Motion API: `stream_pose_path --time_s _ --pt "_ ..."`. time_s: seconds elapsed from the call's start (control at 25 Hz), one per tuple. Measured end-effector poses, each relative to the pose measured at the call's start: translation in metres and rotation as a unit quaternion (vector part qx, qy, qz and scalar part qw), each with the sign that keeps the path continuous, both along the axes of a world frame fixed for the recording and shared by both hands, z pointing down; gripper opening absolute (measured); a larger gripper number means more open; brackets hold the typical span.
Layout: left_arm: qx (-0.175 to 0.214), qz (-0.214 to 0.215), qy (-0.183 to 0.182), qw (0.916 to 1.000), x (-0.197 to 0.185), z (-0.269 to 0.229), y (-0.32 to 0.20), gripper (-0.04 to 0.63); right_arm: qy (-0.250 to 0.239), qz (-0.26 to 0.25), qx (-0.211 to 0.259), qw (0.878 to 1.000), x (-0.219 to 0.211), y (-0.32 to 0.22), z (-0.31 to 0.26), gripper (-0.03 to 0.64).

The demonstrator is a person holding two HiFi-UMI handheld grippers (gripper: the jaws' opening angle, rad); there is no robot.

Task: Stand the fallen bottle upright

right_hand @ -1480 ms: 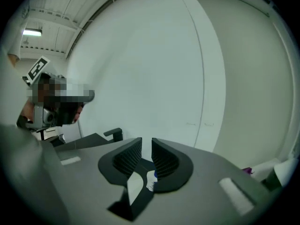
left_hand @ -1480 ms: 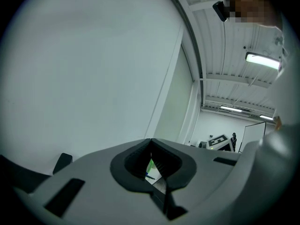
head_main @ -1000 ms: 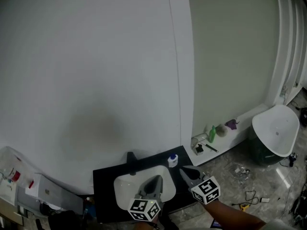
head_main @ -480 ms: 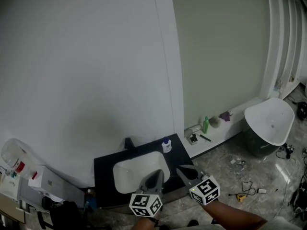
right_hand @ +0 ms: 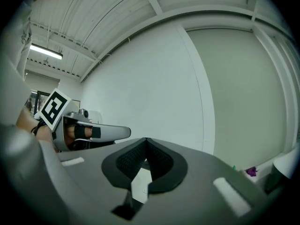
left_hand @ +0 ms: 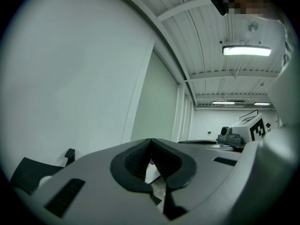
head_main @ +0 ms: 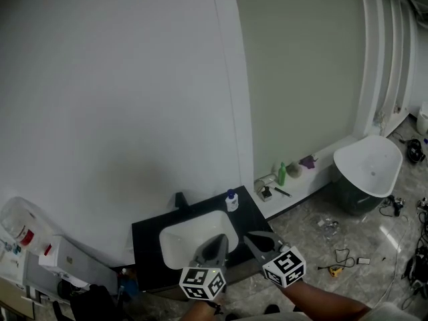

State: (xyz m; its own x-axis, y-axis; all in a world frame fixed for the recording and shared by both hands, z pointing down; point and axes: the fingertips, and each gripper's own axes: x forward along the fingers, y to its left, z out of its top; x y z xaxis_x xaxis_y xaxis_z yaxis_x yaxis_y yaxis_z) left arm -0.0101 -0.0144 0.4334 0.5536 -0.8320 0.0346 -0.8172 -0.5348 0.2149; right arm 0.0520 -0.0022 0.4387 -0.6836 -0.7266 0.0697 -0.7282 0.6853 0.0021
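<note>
A small white bottle with a blue cap (head_main: 231, 200) stands upright at the back right corner of the black counter (head_main: 146, 235), beside the white sink basin (head_main: 190, 235). Both grippers hover at the counter's front edge, well short of the bottle. My left gripper (head_main: 217, 240) points over the basin, jaws together and empty (left_hand: 150, 142). My right gripper (head_main: 249, 237) sits just right of it, also shut with nothing held (right_hand: 146, 140). The bottle does not show in either gripper view.
A black faucet (head_main: 180, 199) rises behind the basin. A ledge along the green wall carries a green bottle (head_main: 281, 174) and a purple item (head_main: 306, 160). A white tub (head_main: 369, 169) stands at right, with cables (head_main: 342, 256) on the floor. White boxes (head_main: 67, 263) lie at left.
Both grippers have drawn back from the counter toward the person and risen slightly. The bottle, close to the right gripper's tip a second ago, now stands well beyond it.
</note>
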Motion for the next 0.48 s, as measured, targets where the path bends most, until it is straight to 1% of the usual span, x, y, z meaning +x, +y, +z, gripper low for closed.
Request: stream_pose_path --time_s 0.48 --pt "0.004 0.006 0.004 1.0 -0.0113 -0.0041 0.0007 0.006 -0.003 0.007 0.003 1.0 -0.01 0.001 -0.0066 0.002"
